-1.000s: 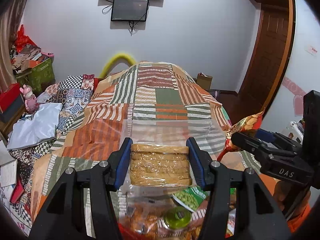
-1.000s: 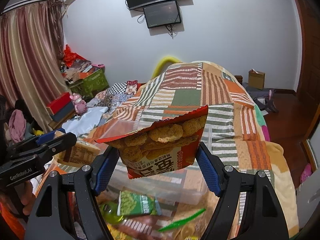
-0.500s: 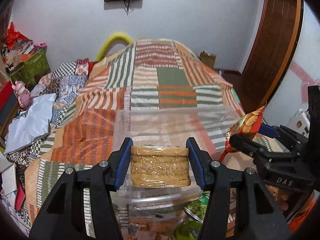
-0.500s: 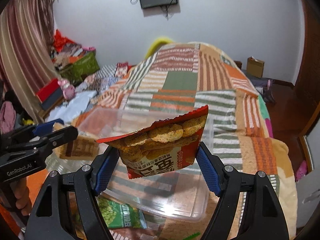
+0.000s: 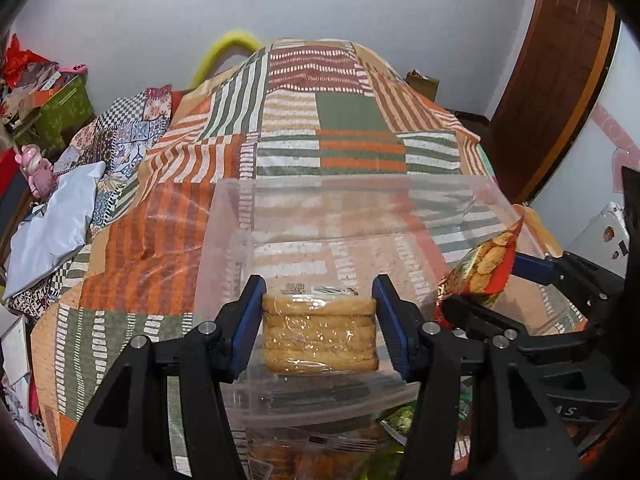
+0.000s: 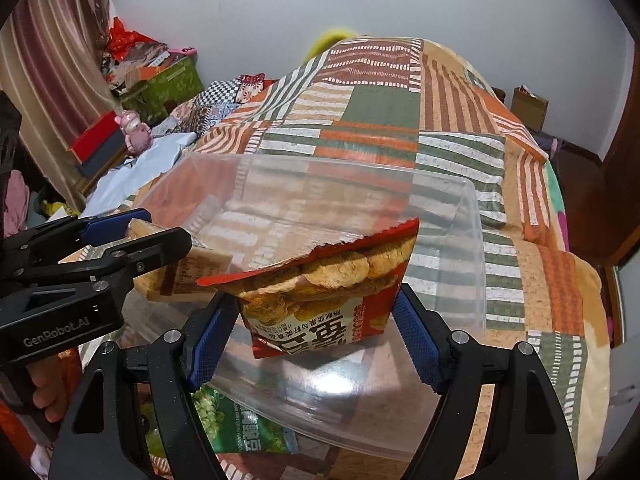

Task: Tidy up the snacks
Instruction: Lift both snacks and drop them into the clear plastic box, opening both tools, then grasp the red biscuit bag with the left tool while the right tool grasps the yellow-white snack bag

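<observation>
2 hand-held grippers tilt steeply downward, side by side, over a clear plastic bin [image 5: 400, 208] that sits on a patchwork bedspread [image 5: 344, 112].

The left gripper [image 5: 319, 320] points forward and down into the near end of the bin. Its 2 blue pads stand partly closed and press on both sides of a clear-wrapped stack of pale biscuits [image 5: 319, 334], which fills the gap between them. The stack hangs just inside the bin's near wall, above its floor. Seen from the right wrist camera, this gripper [image 6: 132, 240] reaches in from the left edge with the biscuit pack [image 6: 188, 276] sticking out ahead of its fingers. Part of a hand [image 6: 44, 388] shows below its black body.

Just to the right of it, the right gripper [image 6: 316, 332] also angles down over the bin's near wall. Its jaws stand wider and have just been opening a little. A red snack bag [image 6: 328, 292] printed with golden crackers sits between them, its torn top edge pointing away from the camera. The bag's right side meets the right pad; I cannot tell whether the left pad touches it. In the left wrist view the same bag [image 5: 484, 268] pokes up ahead of the right gripper's fingers, near the bin's right wall.

Below the right gripper, under the bin's near edge, lies a green snack packet [image 6: 240, 428] on the bedspread.
</observation>
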Action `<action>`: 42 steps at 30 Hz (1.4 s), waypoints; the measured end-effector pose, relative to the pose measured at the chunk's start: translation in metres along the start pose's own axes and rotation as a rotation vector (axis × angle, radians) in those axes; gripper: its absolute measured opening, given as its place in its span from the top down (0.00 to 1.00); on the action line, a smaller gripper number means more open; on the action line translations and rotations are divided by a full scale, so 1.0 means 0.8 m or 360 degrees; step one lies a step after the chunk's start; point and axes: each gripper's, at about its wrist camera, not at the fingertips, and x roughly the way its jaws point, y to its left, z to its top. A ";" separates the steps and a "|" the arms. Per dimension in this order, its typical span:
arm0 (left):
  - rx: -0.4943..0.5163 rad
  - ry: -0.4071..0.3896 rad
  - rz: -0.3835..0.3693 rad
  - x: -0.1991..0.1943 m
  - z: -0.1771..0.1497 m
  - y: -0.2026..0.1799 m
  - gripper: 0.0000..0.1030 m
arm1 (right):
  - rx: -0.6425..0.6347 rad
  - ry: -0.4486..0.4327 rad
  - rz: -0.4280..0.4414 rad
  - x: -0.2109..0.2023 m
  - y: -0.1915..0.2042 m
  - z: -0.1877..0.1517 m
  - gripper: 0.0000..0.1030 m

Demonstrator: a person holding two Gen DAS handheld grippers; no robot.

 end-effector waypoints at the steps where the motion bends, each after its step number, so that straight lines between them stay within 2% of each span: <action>1: -0.0001 -0.0005 0.0005 0.000 0.000 0.000 0.47 | -0.0006 0.0001 -0.0008 0.000 0.002 0.000 0.26; 4: 0.0003 -0.0017 0.0026 -0.001 0.000 0.000 0.47 | -0.0020 0.0004 -0.0010 0.000 0.004 0.000 0.25; 6: 0.0015 -0.0030 0.0064 -0.004 0.001 -0.001 0.46 | -0.0027 0.0003 -0.0020 -0.002 0.006 0.000 0.19; 9: 0.0017 -0.0053 0.0097 -0.011 0.000 -0.002 0.38 | -0.0020 -0.0020 -0.0042 -0.007 0.006 0.000 0.13; 21: 0.0013 -0.0178 0.0102 -0.074 -0.013 -0.007 0.31 | -0.0017 -0.0174 -0.0049 -0.066 0.007 -0.006 0.13; 25: 0.0036 -0.0250 0.0124 -0.105 -0.025 -0.011 0.22 | -0.0026 -0.0246 -0.0078 -0.095 0.006 -0.014 0.11; 29: 0.0054 -0.0302 0.0133 -0.134 -0.040 -0.012 0.19 | -0.0026 -0.0327 -0.0121 -0.122 0.002 -0.025 0.02; 37: 0.0027 -0.0291 0.0165 -0.162 -0.088 -0.005 0.16 | -0.0001 -0.0339 -0.0148 -0.148 -0.001 -0.056 0.02; 42: -0.0006 -0.0213 0.0154 -0.168 -0.131 -0.002 0.16 | 0.0015 -0.0320 -0.0105 -0.158 0.008 -0.083 0.02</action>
